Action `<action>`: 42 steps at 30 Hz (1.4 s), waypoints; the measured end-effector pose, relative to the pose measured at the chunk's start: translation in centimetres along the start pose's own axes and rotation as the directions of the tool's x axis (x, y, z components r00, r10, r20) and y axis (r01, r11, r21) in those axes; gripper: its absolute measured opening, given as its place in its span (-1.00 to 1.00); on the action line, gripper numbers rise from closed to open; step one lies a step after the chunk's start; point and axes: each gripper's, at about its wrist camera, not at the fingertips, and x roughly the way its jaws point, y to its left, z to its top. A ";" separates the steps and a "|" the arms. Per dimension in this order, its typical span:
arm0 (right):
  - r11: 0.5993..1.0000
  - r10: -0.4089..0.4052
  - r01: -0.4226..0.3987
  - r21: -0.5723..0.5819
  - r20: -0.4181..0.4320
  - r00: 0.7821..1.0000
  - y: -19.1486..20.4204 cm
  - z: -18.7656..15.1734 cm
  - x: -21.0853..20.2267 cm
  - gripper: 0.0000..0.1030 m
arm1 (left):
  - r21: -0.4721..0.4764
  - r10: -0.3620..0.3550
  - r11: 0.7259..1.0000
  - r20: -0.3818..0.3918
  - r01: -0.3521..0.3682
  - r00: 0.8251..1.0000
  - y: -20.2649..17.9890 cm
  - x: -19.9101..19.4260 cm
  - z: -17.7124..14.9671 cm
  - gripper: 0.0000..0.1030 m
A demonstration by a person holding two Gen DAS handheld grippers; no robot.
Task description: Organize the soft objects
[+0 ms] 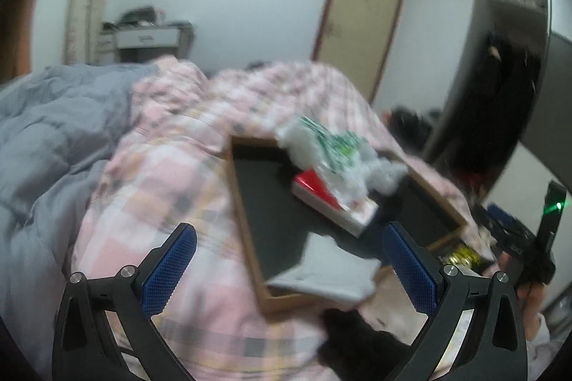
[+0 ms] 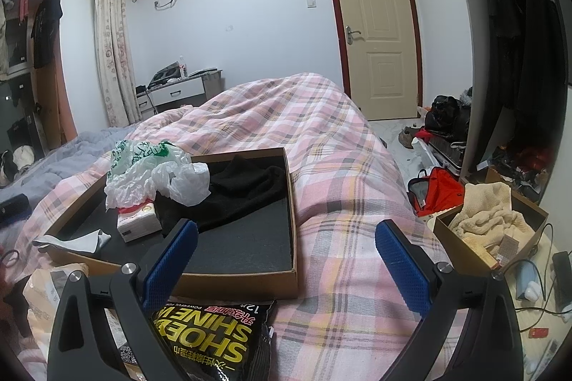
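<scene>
Pink plaid bedding (image 2: 321, 138) covers the bed across the middle of the right wrist view, and a shallow cardboard tray (image 2: 291, 202) with a dark lining lies on it at centre left. Inside the tray, a black knit garment (image 2: 246, 188) spreads over the far part, a crumpled white-and-green plastic bag (image 2: 150, 170) sits at its upper left on a red-and-white tissue pack (image 2: 137, 223), and a grey cloth (image 2: 71, 240) drapes over the left rim. At the bottom of that frame a black "SHOE SHINE" packet (image 2: 211, 341) lies just in front of the tray. Its right gripper (image 2: 286, 263) stands wide apart, holding nothing. In the blurred left wrist view, the left gripper (image 1: 289, 268) is likewise spread wide and empty above the tray (image 1: 246, 227), with the grey cloth (image 1: 329, 277) between its blue pads (image 1: 168, 273).
</scene>
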 end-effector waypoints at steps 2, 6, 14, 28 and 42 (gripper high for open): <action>1.000 0.001 -0.001 0.004 0.001 1.000 0.0 0.0 0.0 0.93 | 0.012 -0.050 0.999 -0.097 0.052 0.994 -0.9 1.2 0.6 0.99; 1.000 0.004 -0.004 0.012 0.005 1.000 -0.2 0.0 -0.1 0.93 | 0.069 -0.041 0.996 -0.241 0.060 0.970 -2.4 3.9 0.7 0.98; 1.000 0.007 -0.007 0.018 0.008 1.000 -0.3 0.0 -0.2 0.93 | 0.190 -0.027 0.979 -0.255 0.077 0.967 -4.1 4.2 -1.2 0.82; 1.000 0.007 -0.007 0.019 0.007 1.000 -0.3 0.0 -0.2 0.93 | 0.422 0.002 0.904 -0.163 0.067 0.987 -5.1 4.3 -3.6 0.09; 1.000 0.008 -0.008 0.020 0.007 1.000 -0.3 0.0 -0.2 0.93 | 0.236 -0.179 0.951 -0.103 0.199 0.978 -2.5 2.1 -2.4 -0.60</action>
